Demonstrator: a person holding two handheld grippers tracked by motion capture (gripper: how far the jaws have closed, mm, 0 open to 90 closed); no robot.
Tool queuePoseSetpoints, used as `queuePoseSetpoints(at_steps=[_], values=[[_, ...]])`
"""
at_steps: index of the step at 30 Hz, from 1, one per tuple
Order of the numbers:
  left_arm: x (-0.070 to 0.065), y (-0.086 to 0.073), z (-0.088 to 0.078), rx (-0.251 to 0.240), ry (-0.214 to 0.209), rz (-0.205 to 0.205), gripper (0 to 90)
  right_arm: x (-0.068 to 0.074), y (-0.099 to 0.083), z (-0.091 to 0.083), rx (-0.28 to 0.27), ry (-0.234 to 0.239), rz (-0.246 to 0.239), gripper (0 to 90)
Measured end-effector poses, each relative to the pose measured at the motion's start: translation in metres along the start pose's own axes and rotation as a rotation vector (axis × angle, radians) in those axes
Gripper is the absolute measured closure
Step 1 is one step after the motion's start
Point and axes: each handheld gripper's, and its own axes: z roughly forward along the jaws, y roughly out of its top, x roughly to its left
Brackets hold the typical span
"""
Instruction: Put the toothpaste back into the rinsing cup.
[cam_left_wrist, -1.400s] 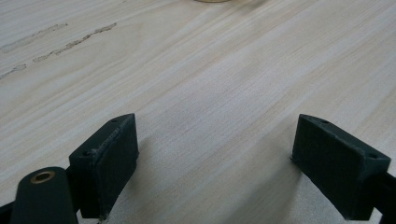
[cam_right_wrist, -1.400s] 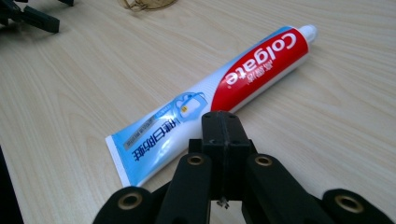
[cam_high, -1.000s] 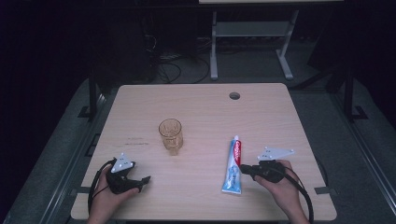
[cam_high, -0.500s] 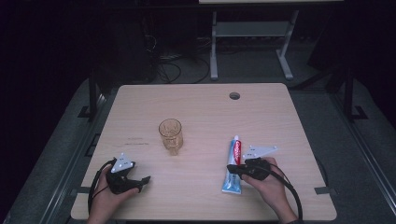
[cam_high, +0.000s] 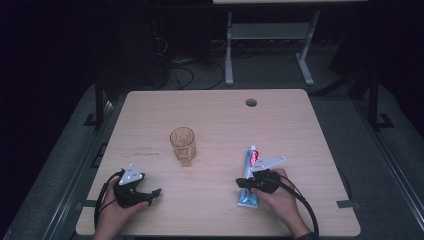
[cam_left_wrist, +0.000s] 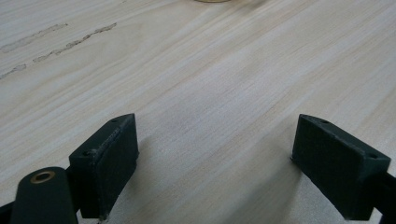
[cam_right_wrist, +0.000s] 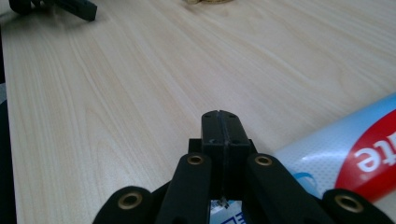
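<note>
High view: right gripper (cam_high: 243, 183) has shifted leftward over the tube's (cam_high: 248, 192) lower end; glass (cam_high: 183, 144) stands apart. Left gripper view: jaws wide, empty. Right gripper view: jaws pressed together, nothing gripped; tube (cam_right_wrist: 345, 154) beside them, pickup pending

This looks like a lab or office set up for recording, kept dark around one lit work spot. A pale wood-grain desk (cam_high: 220, 115) with a round cable hole (cam_high: 251, 102) stands on grey carpet (cam_high: 65, 165). At the top of the frame, loose cables (cam_high: 180, 75) lie on the floor beside the white metal legs (cam_high: 229, 55) of another desk.
</note>
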Motion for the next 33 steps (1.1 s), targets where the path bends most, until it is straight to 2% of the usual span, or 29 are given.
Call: queuePoseSetpoints(at_steps=[13,25,28,33], values=[[0.0,0.0,0.0,0.002,-0.001,-0.001,13.5,0.005,-0.006,0.009,0.051,0.0,-0.012,90.0],[0.0,0.0,-0.001,0.004,-0.003,0.006,13.5,-0.003,-0.013,0.001,0.057,-0.032,-0.002,90.0],[0.0,0.0,-0.001,0.004,-0.003,0.007,13.5,-0.006,-0.017,-0.005,0.058,-0.06,0.003,90.0],[0.0,0.0,-0.001,0.004,-0.003,0.007,13.5,-0.01,-0.021,-0.012,0.057,-0.079,0.017,90.0]])
